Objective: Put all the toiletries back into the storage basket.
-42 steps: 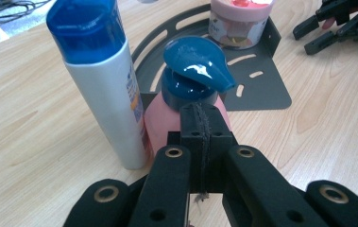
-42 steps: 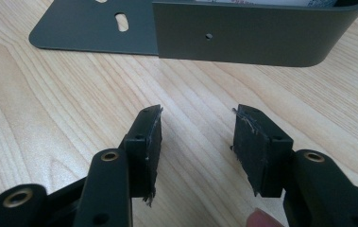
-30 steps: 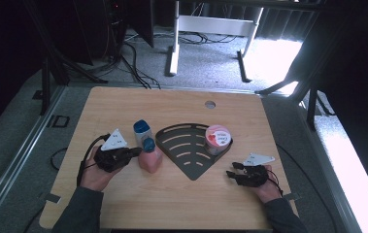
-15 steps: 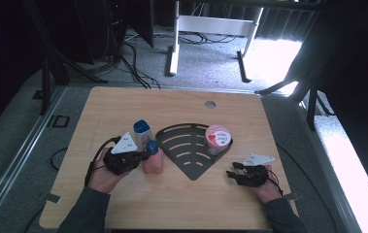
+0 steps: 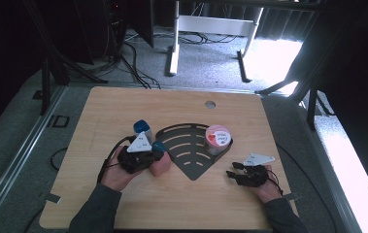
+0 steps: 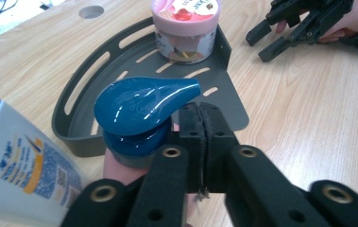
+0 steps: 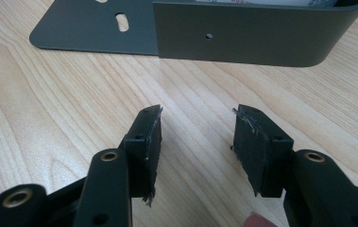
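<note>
Two sets of tongs: my left tongs (image 6: 204, 124) are pressed together, nudging the pink pump bottle (image 5: 161, 164) at the rack's (image 5: 191, 167) nine o'clock; right tongs (image 7: 196, 142) idle, spread. I'd push low to avoid tipping it.

Tabletop (image 5: 123, 109) inventory: one grey corner rack (image 5: 190, 160), one pink tub (image 5: 217, 138), one blue-capped pink bottle (image 5: 160, 162), one white bottle (image 5: 140, 128).

I saw daylight glare on the grey carpeted floor (image 5: 274, 53); nearest my left jaws, the white plastic bottle (image 6: 21, 165) blurred.
</note>
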`<action>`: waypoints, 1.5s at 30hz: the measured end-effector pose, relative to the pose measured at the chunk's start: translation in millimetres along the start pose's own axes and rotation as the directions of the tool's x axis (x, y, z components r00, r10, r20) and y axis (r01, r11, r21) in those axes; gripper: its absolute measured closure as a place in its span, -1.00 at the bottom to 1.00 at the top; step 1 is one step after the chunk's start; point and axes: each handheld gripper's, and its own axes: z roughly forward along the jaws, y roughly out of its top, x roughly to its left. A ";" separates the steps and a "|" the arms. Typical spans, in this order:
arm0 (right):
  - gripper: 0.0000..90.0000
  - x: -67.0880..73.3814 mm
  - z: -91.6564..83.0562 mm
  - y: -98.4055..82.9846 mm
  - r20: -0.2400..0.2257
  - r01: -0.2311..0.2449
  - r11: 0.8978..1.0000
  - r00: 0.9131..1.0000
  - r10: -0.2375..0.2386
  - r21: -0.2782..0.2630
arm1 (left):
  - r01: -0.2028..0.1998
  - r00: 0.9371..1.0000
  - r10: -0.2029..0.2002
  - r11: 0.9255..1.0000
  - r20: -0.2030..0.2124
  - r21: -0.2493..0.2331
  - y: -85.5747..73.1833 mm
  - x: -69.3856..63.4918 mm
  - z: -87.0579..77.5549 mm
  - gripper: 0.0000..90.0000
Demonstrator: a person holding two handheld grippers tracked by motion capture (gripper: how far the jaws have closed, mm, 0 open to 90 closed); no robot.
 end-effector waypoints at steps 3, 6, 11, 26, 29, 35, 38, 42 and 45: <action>0.14 0.2 0.0 0.0 -0.001 -0.001 1.000 1.000 0.001 0.000 | 0.008 1.000 -0.008 1.000 0.002 0.006 -2.0 -0.3 1.1 0.81; 0.14 0.1 0.1 0.0 -0.002 0.001 1.000 1.000 -0.001 -0.001 | 0.025 1.000 -0.025 1.000 0.009 0.007 -5.3 1.3 -1.1 0.70; 0.13 0.2 0.1 0.1 -0.001 0.003 1.000 1.000 -0.003 -0.001 | 0.056 0.998 -0.056 0.998 -0.002 -0.008 -11.8 4.2 -10.0 0.59; 0.11 0.6 0.2 0.1 -0.002 0.005 1.000 1.000 -0.005 0.001 | 0.102 0.983 -0.097 0.995 -0.154 0.022 -12.9 6.8 -1.1 0.04; 0.11 0.5 0.2 0.1 -0.002 0.007 1.000 1.000 -0.007 0.000 | 0.111 0.982 -0.107 0.994 -0.156 0.015 -10.4 7.0 1.7 -0.05; 0.11 0.6 0.2 0.1 -0.003 0.005 1.000 1.000 -0.005 0.001 | 0.123 0.980 -0.120 0.992 -0.158 0.011 -4.7 8.4 9.8 -0.14; 0.10 0.5 0.2 0.1 -0.005 0.006 1.000 1.000 -0.006 0.001 | 0.136 0.978 -0.133 0.991 -0.161 0.009 -2.0 9.1 18.5 -0.15; 0.10 0.6 0.2 0.1 -0.005 0.005 1.000 1.000 -0.005 0.001 | 0.145 0.977 -0.142 0.989 -0.157 0.007 -0.5 10.3 24.4 -0.14; 0.10 0.6 0.2 0.1 -0.005 0.007 1.000 1.000 -0.007 0.001 | 0.149 0.977 -0.146 0.989 -0.154 0.010 0.0 11.6 27.5 -0.06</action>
